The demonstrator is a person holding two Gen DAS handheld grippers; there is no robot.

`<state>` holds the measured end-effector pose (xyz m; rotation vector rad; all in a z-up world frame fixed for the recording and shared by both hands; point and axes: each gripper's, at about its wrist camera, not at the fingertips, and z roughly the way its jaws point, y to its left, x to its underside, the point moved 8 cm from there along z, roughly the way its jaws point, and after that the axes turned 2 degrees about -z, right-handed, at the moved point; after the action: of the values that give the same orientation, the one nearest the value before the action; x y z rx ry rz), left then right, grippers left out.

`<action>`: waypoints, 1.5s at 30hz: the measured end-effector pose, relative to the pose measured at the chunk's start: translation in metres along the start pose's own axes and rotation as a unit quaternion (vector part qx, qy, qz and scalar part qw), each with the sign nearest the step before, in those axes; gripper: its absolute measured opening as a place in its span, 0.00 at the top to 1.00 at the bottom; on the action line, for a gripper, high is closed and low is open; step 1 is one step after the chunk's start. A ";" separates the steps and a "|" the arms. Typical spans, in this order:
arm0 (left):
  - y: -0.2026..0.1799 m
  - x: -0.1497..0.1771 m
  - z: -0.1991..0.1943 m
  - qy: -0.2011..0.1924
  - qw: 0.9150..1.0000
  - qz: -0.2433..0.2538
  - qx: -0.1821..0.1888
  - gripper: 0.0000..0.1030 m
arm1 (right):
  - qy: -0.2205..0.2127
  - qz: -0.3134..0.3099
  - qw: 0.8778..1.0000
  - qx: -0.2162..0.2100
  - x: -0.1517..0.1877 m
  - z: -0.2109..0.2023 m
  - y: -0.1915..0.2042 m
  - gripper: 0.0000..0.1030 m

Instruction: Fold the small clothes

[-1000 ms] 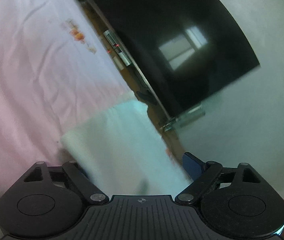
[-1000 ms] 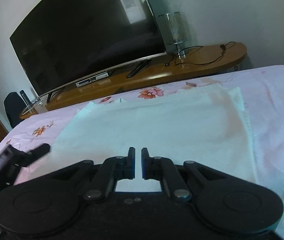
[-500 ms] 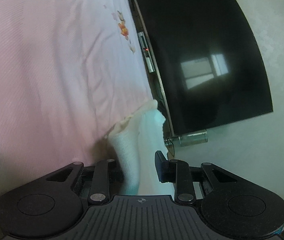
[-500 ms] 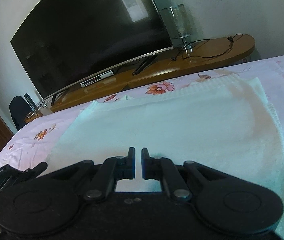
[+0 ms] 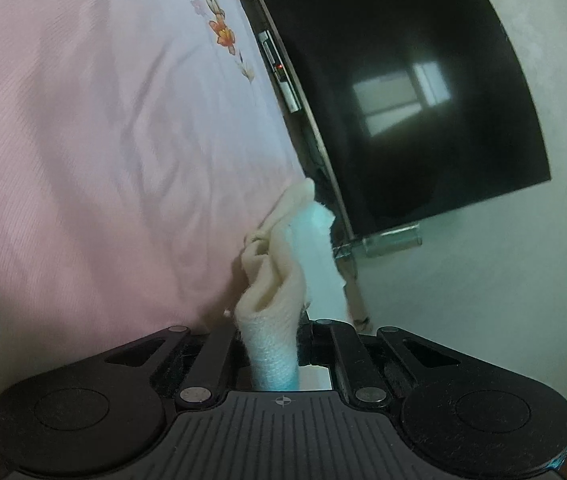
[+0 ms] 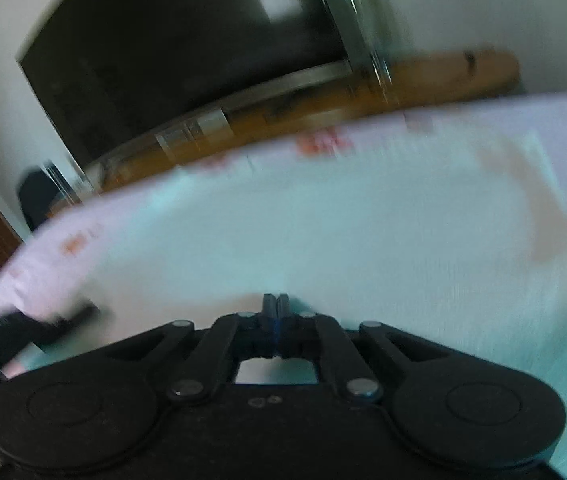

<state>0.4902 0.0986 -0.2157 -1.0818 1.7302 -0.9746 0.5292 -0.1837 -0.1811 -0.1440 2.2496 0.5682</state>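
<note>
Cloth (image 5: 283, 280) pinched at one end by left gripper (image 5: 271, 336), rest spread on pink bedsheet (image 5: 83, 160).
Left wrist view: cloth corner bunches up between the left gripper's jaws at lower centre, jaws clamped tight on it; the held fold runs away from the fingers toward frame centre, its long axis roughly along the pointing line, tip near the TV (image 5: 403, 80) edge. Right wrist view, blurred: right gripper (image 6: 276, 304) has jaws pressed together at lower centre, over the near edge of the cloth (image 6: 363, 240); can't tell if fabric is caught between them. Cloth spreads wide across mid-frame, long axis left-right, lying ahead of the right fingers. Left gripper also shows at lower left, at the cloth's left corner. Likely next: both hands lift the near edge and carry it toward the far edge, upper frame.
</note>
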 end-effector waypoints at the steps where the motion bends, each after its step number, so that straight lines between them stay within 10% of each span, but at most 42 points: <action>1: -0.001 -0.001 0.001 0.004 1.000 0.005 -0.001 0.93 | -0.002 0.006 1.000 -0.003 0.000 -0.001 -0.001 1.00; 7: -0.049 -0.001 0.000 0.020 0.992 0.122 0.024 0.93 | -0.004 0.026 1.000 -0.009 0.002 -0.002 -0.005 1.00; 16: -0.202 0.107 0.023 0.186 0.904 0.357 0.142 0.93 | -0.021 0.106 0.993 -0.037 0.004 -0.010 -0.028 1.00; 22: -0.165 0.211 0.057 0.312 0.863 0.387 0.085 0.92 | -0.085 0.275 0.957 -0.038 0.022 -0.105 -0.120 0.78; 23: -0.153 0.225 0.059 0.328 0.856 0.396 0.061 0.77 | -0.095 0.289 0.952 -0.029 0.025 -0.122 -0.136 0.72; 27: -0.160 0.223 0.020 0.312 0.868 0.376 0.093 0.33 | -0.126 0.307 0.943 0.000 0.026 -0.175 -0.180 0.57; 30: -0.175 0.184 0.009 0.261 0.885 0.370 0.113 0.33 | -0.134 0.285 0.949 -0.007 0.017 -0.190 -0.181 0.57; 35: -0.157 0.102 0.050 0.185 0.916 0.355 0.027 0.33 | -0.117 0.213 0.970 -0.012 -0.004 -0.169 -0.151 0.60; 45: -0.122 0.104 0.083 0.215 0.888 0.406 -0.027 0.32 | -0.072 0.106 0.991 0.034 -0.030 -0.106 -0.127 0.61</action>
<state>0.5725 -0.0512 -0.1585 -0.0783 2.2825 -0.6330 0.5126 -0.3461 -0.1424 0.1687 2.1526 0.5920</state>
